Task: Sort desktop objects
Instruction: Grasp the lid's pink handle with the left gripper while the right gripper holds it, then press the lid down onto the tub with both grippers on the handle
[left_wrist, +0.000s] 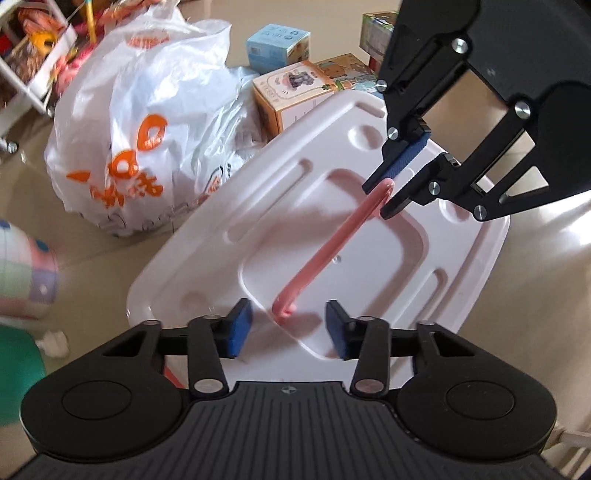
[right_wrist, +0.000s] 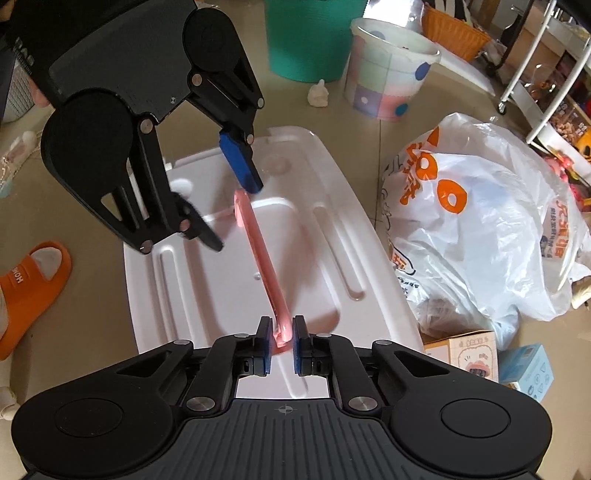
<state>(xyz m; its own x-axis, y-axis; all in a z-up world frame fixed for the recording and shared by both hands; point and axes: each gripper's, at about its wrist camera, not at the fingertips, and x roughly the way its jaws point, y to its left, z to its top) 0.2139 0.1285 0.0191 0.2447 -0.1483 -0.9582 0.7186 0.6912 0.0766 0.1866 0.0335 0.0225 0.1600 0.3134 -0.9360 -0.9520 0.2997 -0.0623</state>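
A thin, translucent pink bar (left_wrist: 332, 243) (right_wrist: 264, 258) hangs edge-on above a white plastic tray (left_wrist: 207, 258) (right_wrist: 332, 221) that lies on the floor. My right gripper (right_wrist: 283, 343) (left_wrist: 384, 192) is shut on one end of the bar, with both blue pads pressing on it. My left gripper (left_wrist: 289, 328) (right_wrist: 236, 218) stands open around the other end. That end sits in the gap between the blue pads (left_wrist: 240, 328), and neither pad touches it. Both grippers point steeply down at the tray.
A full white plastic bag with orange print (left_wrist: 140, 140) (right_wrist: 480, 229) lies beside the tray. Small cartons (left_wrist: 291, 96) (right_wrist: 476, 354) stand next to it. A green bin (right_wrist: 310, 37), a patterned bucket (right_wrist: 388, 74), an orange slipper (right_wrist: 29, 284) and a white rack (right_wrist: 535, 74) stand around.
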